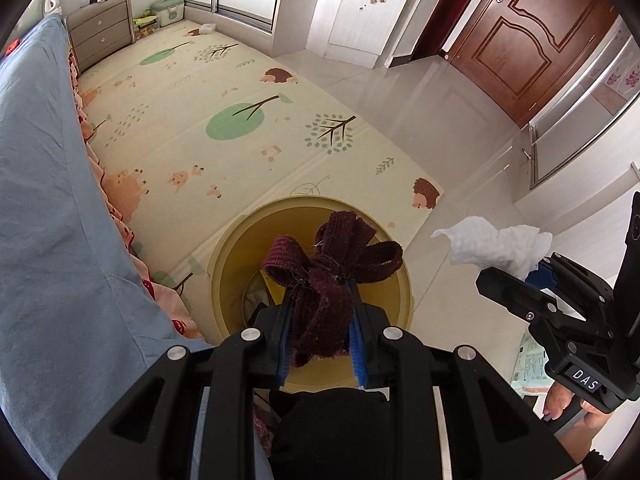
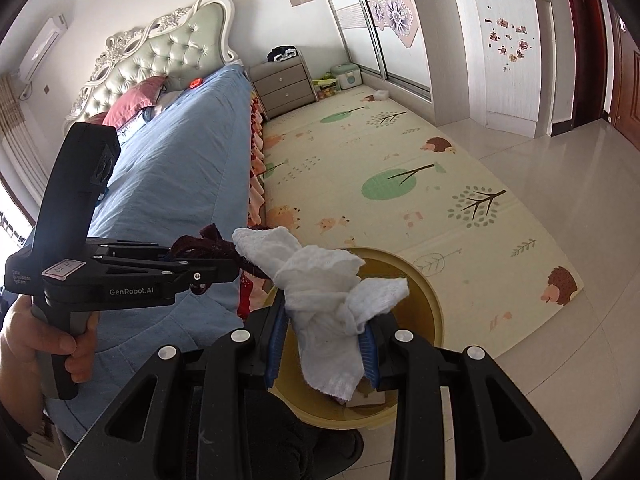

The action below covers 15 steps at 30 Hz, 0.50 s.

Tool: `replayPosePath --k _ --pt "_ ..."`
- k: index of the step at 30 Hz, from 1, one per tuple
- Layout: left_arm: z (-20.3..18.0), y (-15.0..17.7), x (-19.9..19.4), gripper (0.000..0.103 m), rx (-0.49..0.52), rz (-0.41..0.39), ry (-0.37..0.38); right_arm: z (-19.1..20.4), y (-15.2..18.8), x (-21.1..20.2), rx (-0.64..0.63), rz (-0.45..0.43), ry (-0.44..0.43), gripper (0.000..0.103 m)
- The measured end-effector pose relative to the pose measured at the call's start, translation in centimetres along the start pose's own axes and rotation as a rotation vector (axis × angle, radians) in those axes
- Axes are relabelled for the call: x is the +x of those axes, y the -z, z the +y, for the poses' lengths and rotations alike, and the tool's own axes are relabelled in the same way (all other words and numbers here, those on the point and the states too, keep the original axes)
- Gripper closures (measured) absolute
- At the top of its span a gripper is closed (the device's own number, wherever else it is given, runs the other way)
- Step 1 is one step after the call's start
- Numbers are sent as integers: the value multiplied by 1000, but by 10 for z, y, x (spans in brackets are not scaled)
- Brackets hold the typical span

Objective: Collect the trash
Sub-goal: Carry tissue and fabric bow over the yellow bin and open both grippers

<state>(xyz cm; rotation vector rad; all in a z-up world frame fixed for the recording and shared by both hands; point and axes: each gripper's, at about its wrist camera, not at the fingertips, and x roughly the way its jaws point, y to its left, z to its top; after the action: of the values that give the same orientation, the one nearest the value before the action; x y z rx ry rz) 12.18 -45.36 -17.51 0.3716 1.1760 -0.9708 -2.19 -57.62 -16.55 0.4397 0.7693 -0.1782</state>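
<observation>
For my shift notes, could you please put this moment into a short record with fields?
setting: bedroom, bed with blue cover, patterned play mat
bin: yellow trash bin on the floor beside the bed, some trash already inside
left gripper: jaws easing open, dark red knitted strap between them, above the bin
right gripper: shut on white crumpled tissue, over the bin's rim
remaining: neither item dropped in yet
</observation>
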Motion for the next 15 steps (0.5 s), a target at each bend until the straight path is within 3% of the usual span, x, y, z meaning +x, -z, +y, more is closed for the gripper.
replayPosePath --k 4,5,6,9,15 --pt "3 -3 5 64 -34 10 9 -3 -1 6 7 14 -4 68" --pt "3 -3 4 50 -39 8 1 -3 -2 8 9 15 0 63" --pt "2 -2 3 40 -42 -1 -9 -4 -2 10 11 23 3 49" --pt "4 -2 -1 26 -51 -25 -38 -5 -3 13 15 27 22 42" --pt "10 -4 -6 23 -83 -41 -34 -7 0 10 28 30 21 42"
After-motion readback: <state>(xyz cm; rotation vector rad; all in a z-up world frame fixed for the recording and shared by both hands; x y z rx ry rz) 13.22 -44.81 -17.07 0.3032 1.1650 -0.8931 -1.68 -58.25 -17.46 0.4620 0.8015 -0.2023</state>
